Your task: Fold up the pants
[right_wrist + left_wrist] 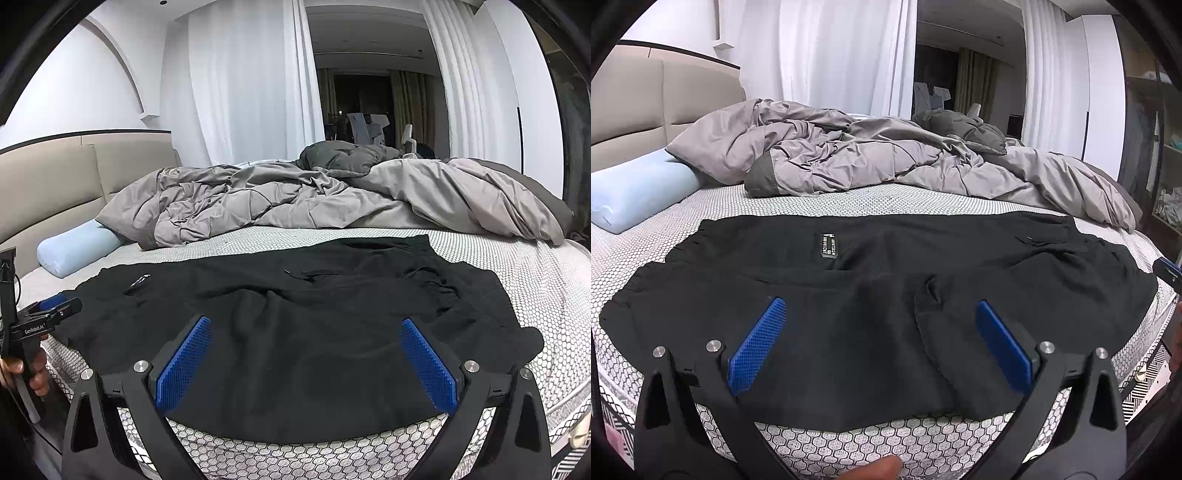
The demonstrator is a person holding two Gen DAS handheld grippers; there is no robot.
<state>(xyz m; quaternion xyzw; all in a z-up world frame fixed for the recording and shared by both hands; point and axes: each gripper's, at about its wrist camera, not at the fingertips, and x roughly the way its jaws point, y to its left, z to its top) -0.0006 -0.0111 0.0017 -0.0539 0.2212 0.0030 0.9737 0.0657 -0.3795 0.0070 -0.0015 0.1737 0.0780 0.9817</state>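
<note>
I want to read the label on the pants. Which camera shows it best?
The left wrist view: the label faces the camera on the black pants, though its print stays unreadable. In the right wrist view it is a small skewed sliver.

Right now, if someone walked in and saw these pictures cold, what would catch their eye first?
The black pants spread across the near edge of the bed, taking up most of both views. Next, the bright blue pads of the left gripper and right gripper, both open just above the fabric. Behind lies a rumpled grey duvet, with a pale blue pillow at the headboard end.
</note>
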